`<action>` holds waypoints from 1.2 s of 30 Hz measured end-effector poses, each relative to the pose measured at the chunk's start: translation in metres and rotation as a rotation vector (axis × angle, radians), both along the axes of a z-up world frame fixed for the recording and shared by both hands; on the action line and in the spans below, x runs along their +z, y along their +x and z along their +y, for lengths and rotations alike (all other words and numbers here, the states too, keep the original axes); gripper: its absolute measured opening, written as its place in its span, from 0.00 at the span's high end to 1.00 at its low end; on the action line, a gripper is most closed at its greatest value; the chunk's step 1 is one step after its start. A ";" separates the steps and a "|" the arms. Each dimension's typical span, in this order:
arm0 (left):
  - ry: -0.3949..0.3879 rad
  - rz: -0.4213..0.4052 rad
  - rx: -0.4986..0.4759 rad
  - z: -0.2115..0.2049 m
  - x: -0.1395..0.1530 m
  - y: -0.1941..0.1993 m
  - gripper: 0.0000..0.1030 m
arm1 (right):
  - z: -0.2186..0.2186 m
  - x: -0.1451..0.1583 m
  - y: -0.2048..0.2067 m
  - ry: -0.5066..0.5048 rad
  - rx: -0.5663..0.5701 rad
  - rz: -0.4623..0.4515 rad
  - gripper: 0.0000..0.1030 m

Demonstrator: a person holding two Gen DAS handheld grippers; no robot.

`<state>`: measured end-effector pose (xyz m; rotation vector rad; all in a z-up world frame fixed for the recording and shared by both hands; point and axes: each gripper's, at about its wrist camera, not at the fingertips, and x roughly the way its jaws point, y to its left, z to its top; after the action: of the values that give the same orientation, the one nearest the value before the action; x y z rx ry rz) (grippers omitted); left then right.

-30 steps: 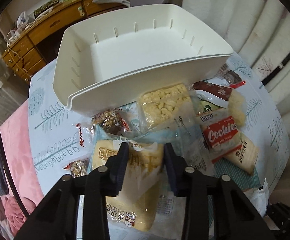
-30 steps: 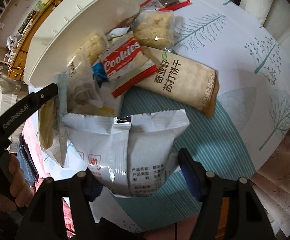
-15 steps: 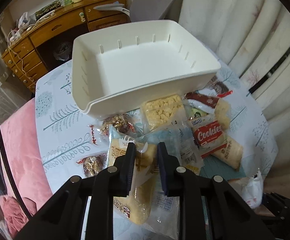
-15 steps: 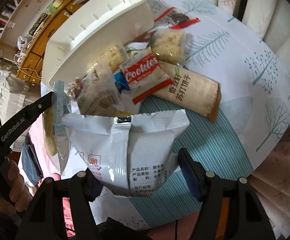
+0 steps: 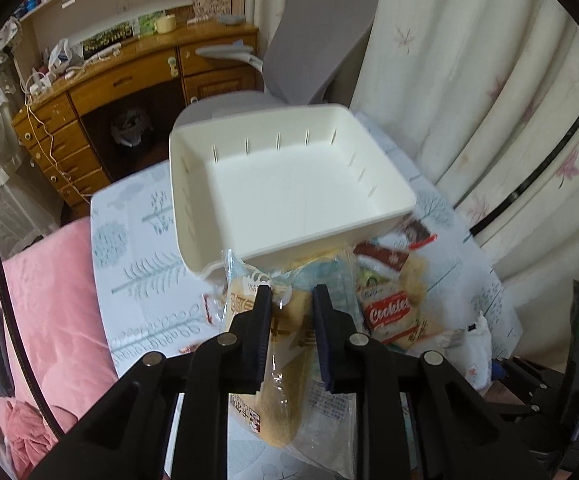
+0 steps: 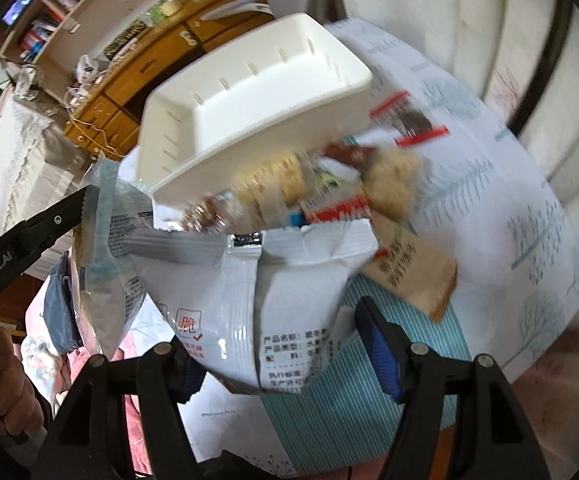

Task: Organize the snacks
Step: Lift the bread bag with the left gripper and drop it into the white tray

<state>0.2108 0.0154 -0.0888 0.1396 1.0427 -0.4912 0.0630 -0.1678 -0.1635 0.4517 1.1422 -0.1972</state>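
My left gripper (image 5: 291, 294) is shut on a clear-wrapped yellow cake packet (image 5: 285, 400) and holds it off the table, just in front of the empty white bin (image 5: 289, 184). My right gripper (image 6: 277, 340) is shut on a white and grey snack bag (image 6: 281, 280), also held above the table. The right wrist view shows the left gripper's finger (image 6: 77, 204) at the left with its packet (image 6: 105, 264) hanging from it. Several snacks lie by the bin's near wall, among them a red Cookies pack (image 5: 389, 312) and a tan cracker pack (image 6: 409, 272).
The round table (image 6: 509, 200) has a tree-print cloth and a striped teal mat (image 6: 329, 420). A grey chair (image 5: 313, 48) and a wooden desk (image 5: 121, 80) stand behind it, with curtains (image 5: 469, 100) at the right. Pink fabric (image 5: 49, 300) lies at the left. A hand (image 6: 5, 380) grips the left tool.
The left jaws closed on the cake packet and lifted it off the pile. Both grippers rose, so the bin and snacks look smaller and farther below. The right gripper kept its bag.
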 end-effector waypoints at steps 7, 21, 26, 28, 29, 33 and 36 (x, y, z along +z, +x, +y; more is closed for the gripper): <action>-0.051 -0.042 0.009 -0.003 0.039 0.017 0.82 | -0.003 0.036 0.031 -0.011 0.049 -0.095 0.34; -0.097 -0.205 0.061 -0.028 0.074 0.056 0.82 | -0.036 0.073 0.100 -0.085 0.096 -0.270 0.34; -0.103 -0.257 0.077 -0.037 0.064 0.069 0.82 | -0.051 0.067 0.124 -0.096 0.132 -0.308 0.34; -0.110 -0.272 0.079 -0.041 0.058 0.073 0.82 | -0.057 0.064 0.133 -0.094 0.142 -0.318 0.34; -0.111 -0.281 0.080 -0.043 0.054 0.076 0.82 | -0.060 0.061 0.137 -0.091 0.147 -0.321 0.34; -0.115 -0.300 0.091 -0.051 0.038 0.088 0.81 | -0.067 0.051 0.156 -0.082 0.166 -0.310 0.33; -0.116 -0.296 0.105 -0.054 0.028 0.097 0.69 | -0.070 0.042 0.166 -0.082 0.182 -0.305 0.32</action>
<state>0.3075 -0.0387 -0.0608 0.0516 0.7267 -0.4200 0.2293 -0.2379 -0.1214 0.2911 0.8666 -0.0145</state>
